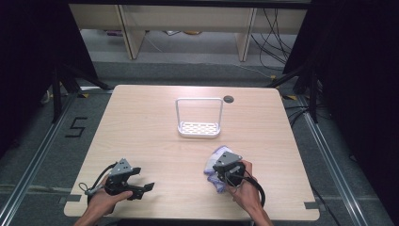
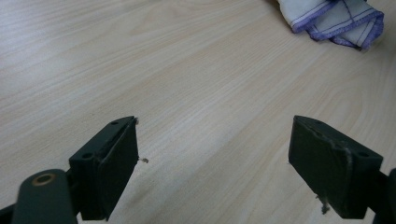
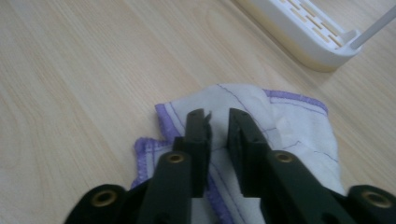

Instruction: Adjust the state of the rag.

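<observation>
A white cloth [image 1: 217, 165] with purple edges lies crumpled on the wooden bench [image 1: 155, 136], near the front and to the right. The right gripper [image 1: 221, 170] sits right on top of it. In the right gripper view its two black jaws stand very close together over the cloth [image 3: 280, 126], with only a thin gap left. A fold of cloth seems to be pinched between them, but the gap is dark, so that part is hard to see. A hand [image 1: 244, 188] holds this gripper from the near side.

The left gripper [image 1: 141, 181] rests low at the near left of the bench, well apart from the cloth. Its jaws are spread wide, and there is only bare wood between them. In the left gripper view the cloth [image 2: 334, 18] peeks in at the far right corner. A hand [image 1: 106, 200] holds this gripper too.

A white rack [image 1: 199, 128] with a tall wire handle stands farther back, around the middle of the bench. Its base has rows of little slots. It is near the cloth but does not touch it. A small dark round hole [image 1: 228, 99] sits in the bench just behind the rack, to the right.
</observation>
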Demonstrator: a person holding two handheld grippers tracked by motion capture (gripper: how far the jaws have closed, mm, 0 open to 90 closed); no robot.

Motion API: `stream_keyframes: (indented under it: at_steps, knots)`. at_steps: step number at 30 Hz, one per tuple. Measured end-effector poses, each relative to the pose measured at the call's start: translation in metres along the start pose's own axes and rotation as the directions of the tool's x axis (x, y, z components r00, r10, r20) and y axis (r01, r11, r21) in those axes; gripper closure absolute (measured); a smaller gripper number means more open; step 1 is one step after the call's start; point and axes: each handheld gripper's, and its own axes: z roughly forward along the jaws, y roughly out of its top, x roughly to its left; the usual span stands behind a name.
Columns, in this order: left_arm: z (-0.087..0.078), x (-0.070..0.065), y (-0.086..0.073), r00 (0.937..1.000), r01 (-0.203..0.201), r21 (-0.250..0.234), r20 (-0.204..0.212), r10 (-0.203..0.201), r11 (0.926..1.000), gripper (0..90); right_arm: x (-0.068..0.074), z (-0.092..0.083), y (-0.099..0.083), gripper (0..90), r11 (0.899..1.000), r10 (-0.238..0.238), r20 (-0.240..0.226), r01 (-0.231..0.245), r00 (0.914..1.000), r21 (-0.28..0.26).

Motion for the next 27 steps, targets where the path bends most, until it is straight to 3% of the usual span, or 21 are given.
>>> stream_keyframes:
  at_steps: [1,4,7,9,17,21,23,24,27]
  knots:
    - [0.000,0.000,0.000,1.0000,0.000,0.001,0.002,0.000,1.0000,15.3,-0.003,-0.002,0.000,86.9,1.000,0.001,-0.011,-0.001,0.9999,0.001]
    - [0.000,0.000,0.000,1.0000,0.000,0.001,0.001,0.000,1.0000,15.3,-0.005,-0.004,0.000,89.0,1.000,0.015,-0.025,-0.015,0.9996,-0.004]
    - [0.000,0.000,0.000,1.0000,0.000,0.002,0.001,0.000,1.0000,15.3,-0.006,-0.004,-0.001,81.2,0.999,0.031,-0.052,-0.031,0.9982,0.010]
    - [0.000,0.000,0.000,1.0000,0.001,0.004,-0.001,-0.001,1.0000,15.3,-0.004,-0.004,-0.001,67.4,0.999,0.041,-0.079,-0.040,0.9961,0.015]
    - [0.000,-0.001,0.000,1.0000,-0.002,0.004,-0.004,0.002,1.0000,15.3,0.005,0.002,0.000,60.6,0.999,-0.006,-0.044,0.008,0.9990,0.045]
    - [0.001,-0.001,0.000,1.0000,-0.010,0.003,0.001,0.010,0.9999,15.3,0.008,0.004,0.000,62.3,0.998,-0.039,-0.015,0.040,0.9991,0.056]
    - [0.001,-0.001,0.000,1.0000,-0.008,0.004,0.001,0.008,1.0000,15.3,0.009,0.005,0.000,68.3,0.996,-0.065,-0.002,0.065,0.9979,0.065]
    - [0.001,-0.001,0.000,1.0000,-0.009,0.005,0.001,0.009,0.9999,15.3,0.008,0.005,0.000,75.2,0.996,-0.062,0.013,0.061,0.9980,0.065]
    - [0.001,-0.001,0.000,1.0000,-0.008,0.004,0.002,0.008,1.0000,15.3,0.004,0.004,0.000,81.3,0.998,-0.040,0.003,0.040,0.9992,0.049]
